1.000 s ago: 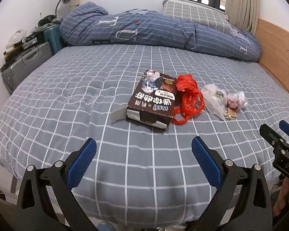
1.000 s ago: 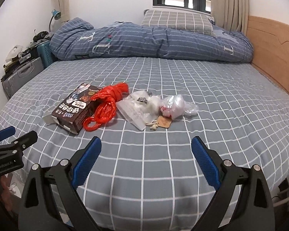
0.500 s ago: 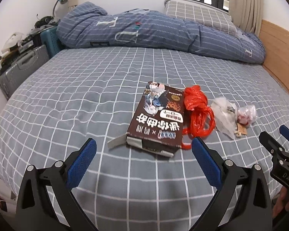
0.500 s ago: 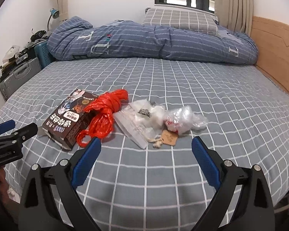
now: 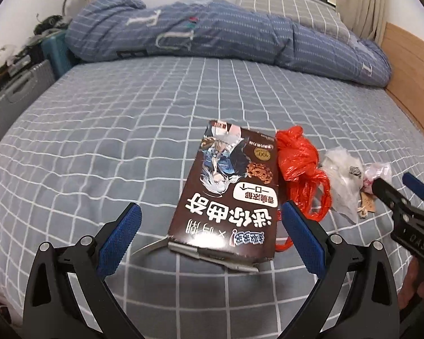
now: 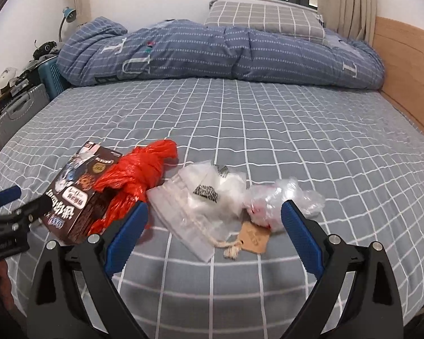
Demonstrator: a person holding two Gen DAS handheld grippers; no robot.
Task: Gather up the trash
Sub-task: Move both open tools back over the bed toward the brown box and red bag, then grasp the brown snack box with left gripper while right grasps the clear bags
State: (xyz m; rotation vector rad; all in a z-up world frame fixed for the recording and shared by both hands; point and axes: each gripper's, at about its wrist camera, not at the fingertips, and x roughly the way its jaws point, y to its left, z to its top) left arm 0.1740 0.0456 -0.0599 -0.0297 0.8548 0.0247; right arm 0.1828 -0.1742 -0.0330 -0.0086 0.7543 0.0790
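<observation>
A brown snack box (image 5: 229, 197) (image 6: 76, 197) lies flat on the grey checked bed, its near flap torn open. To its right lie a crumpled red plastic bag (image 5: 302, 169) (image 6: 135, 178), clear plastic bags (image 5: 344, 180) (image 6: 200, 197), a crumpled clear wrapper (image 6: 279, 197) and a brown paper tag (image 6: 254, 237) on string. My left gripper (image 5: 209, 234) is open, its fingers standing either side of the box's near end. My right gripper (image 6: 212, 234) is open, low over the clear bags and the tag. Neither holds anything.
A rolled blue quilt (image 6: 212, 53) and a checked pillow (image 6: 263, 19) lie across the far side of the bed. A wooden headboard (image 6: 404, 65) runs along the right. Suitcases (image 5: 17, 99) and clutter stand off the bed's left edge.
Both grippers have moved forward and down toward the trash, which now looks larger. The left one has closed in on the snack box, the right on the clear bags. Both stayed open.
</observation>
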